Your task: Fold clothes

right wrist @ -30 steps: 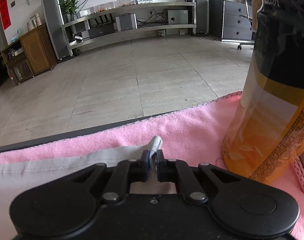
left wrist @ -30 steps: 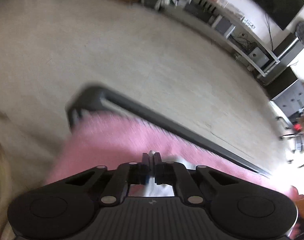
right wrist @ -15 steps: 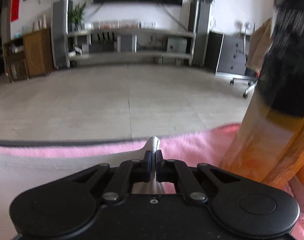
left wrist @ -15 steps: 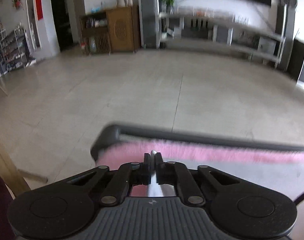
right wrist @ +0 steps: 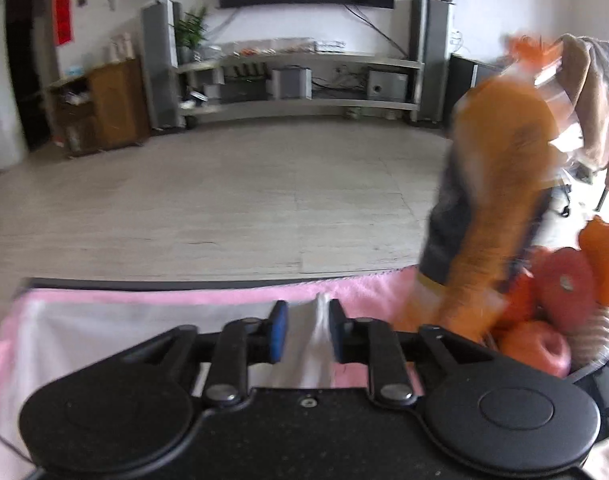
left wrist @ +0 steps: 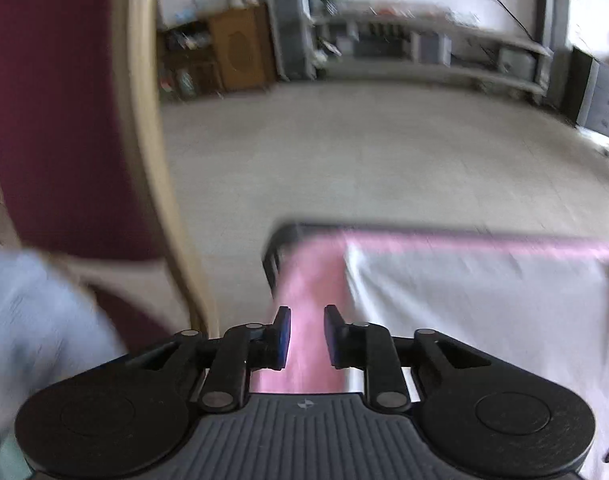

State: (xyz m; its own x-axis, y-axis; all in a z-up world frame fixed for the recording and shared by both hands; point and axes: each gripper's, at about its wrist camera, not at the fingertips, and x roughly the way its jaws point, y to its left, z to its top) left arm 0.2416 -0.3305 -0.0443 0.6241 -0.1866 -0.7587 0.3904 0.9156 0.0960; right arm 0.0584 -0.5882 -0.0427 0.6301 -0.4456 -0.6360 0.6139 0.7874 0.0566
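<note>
The pale grey-white cloth garment lies spread flat on the fluffy pink towel that covers the dark-framed table, its far edge close to the table's far rim.

Left gripper: its jaws have just been opening and now stand apart. Only pink towel shows between them; the garment's left edge lies just to their right.

Right gripper: its jaws have just been opening and stand apart. A raised ridge of the garment stands in the gap; the blue pads do not appear to press on it.

Judgement: a fold has been laid down and released.

Hazards from this position:
- The ridge between the right jaws may snag a pad if that gripper withdraws sideways, dragging the fold open.
- The tall orange-and-black plastic bottle stands at the towel's right end, near the right gripper. A wide swing could topple it onto the garment or into the red and orange fruit-like items beside it.
- The dark red upholstered chair with a pale wooden frame stands close on the left and limits that gripper's clearance.
</note>
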